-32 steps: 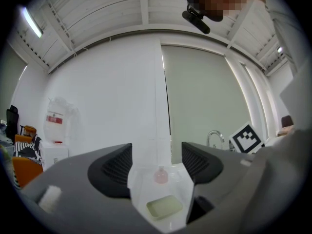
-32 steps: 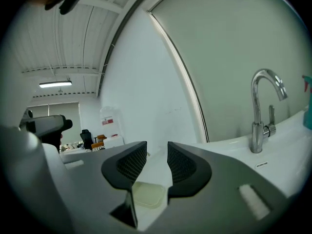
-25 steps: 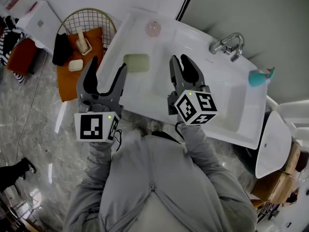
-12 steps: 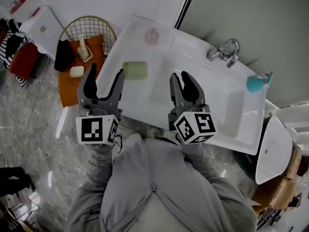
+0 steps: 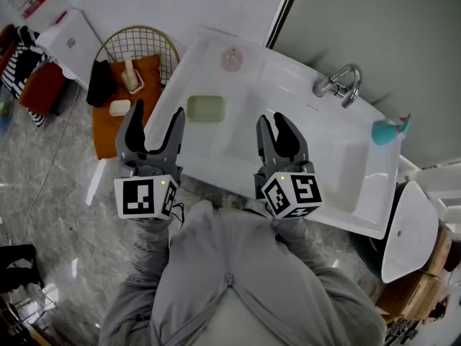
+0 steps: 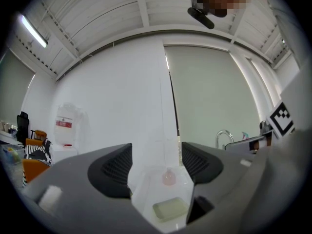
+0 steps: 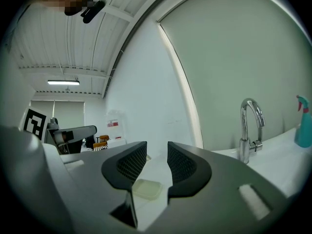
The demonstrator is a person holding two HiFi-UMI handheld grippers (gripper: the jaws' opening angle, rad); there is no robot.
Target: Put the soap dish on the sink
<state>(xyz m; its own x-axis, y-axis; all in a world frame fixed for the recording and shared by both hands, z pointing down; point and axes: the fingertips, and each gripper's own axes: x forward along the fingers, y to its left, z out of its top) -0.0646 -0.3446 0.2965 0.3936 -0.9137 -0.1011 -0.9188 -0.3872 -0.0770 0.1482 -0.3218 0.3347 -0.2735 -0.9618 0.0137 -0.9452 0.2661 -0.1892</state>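
Observation:
The pale green soap dish (image 5: 206,109) lies flat on the left part of the white sink (image 5: 317,146), with nothing touching it. It also shows low between the jaws in the left gripper view, soap dish (image 6: 170,209), and in the right gripper view, soap dish (image 7: 147,189). My left gripper (image 5: 156,117) hangs at the sink's left front edge, just left of the dish, with its jaws wide apart and empty. My right gripper (image 5: 274,126) is over the sink's front, right of the dish. Its jaws stand a narrow gap apart with nothing between them.
A small pink bottle (image 5: 231,58) stands at the sink's back left. The chrome faucet (image 5: 338,81) and a teal spray bottle (image 5: 387,130) are to the right. Left of the sink, a wire basket (image 5: 137,45) holds an orange cloth and small items.
The right gripper has drawn back a little from the sink toward the person. The soap dish stays where it lay, and the left gripper has hardly moved.

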